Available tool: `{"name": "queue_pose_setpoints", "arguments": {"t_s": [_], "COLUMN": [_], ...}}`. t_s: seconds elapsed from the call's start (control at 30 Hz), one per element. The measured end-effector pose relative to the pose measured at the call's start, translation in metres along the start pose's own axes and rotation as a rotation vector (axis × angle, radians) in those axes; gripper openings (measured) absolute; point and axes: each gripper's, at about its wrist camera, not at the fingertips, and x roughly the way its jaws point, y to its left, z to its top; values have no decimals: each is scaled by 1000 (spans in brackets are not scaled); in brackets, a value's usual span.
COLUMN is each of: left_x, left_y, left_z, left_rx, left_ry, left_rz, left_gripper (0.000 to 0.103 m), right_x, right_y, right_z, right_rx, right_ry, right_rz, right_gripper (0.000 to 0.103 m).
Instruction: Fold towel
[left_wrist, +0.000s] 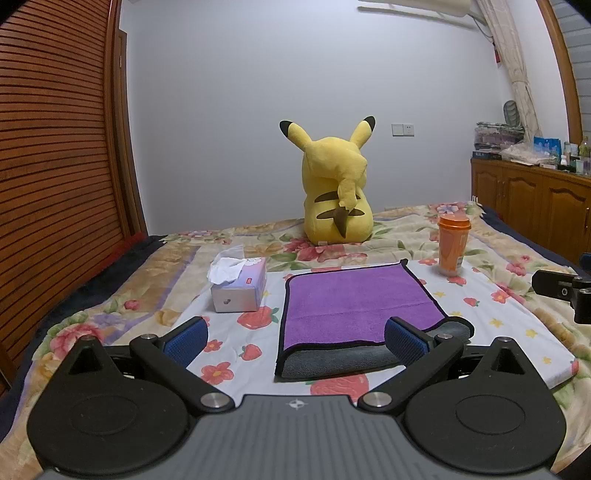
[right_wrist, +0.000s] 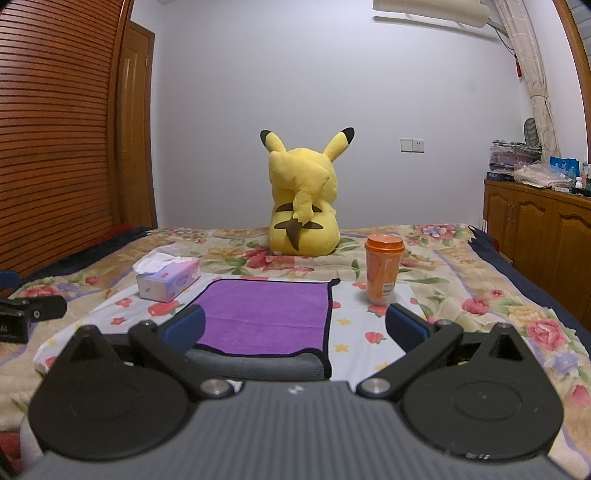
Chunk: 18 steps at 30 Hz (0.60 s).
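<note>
1. Furthest left I saw the brown slatted wooden wardrobe (left_wrist: 55, 166). It stood well apart from the work area and boxed in that side of the bed.
2. Next came the pale cardboard tissue box (left_wrist: 240, 286) with a white tissue sticking out. It sat just beside the towel's left edge without touching it, so I had only a narrow lane there.
3. My left gripper (left_wrist: 295, 338) hovered with its blue-padded fingers (left_wrist: 186, 341) spread wide and nothing between them, near the towel's left front corner.
4. The purple microfibre towel with black trim and a grey underside (left_wrist: 354, 299) lay flat on the white strawberry-print cloth (left_wrist: 517, 332), in the middle of the bed. I judged one fold done: the purple layer sat over a grey layer that stuck out along the near edge. At least one more fold seemed left.
5. My right gripper (right_wrist: 295, 326) was also spread and empty, over the towel's right front corner.
6. The orange plastic cup with a lid (right_wrist: 382, 271) stood upright near the far right corner, apart from the towel. I judged it easy to tip.
7. The yellow plush toy (right_wrist: 303, 199) sat well behind, out of the way.
</note>
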Motion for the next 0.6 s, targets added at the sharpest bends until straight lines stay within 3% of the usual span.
{"name": "queue_pose_setpoints", "arguments": {"t_s": [0.6], "left_x": [0], "left_y": [0], "left_z": [0], "left_rx": [3], "left_ry": [-2], "left_rz": [2], "left_gripper": [103], "right_x": [0], "right_y": [-1], "right_z": [1], "right_rx": [1], "right_ry": [1], "right_rz": [-1], "right_gripper": [103]}}
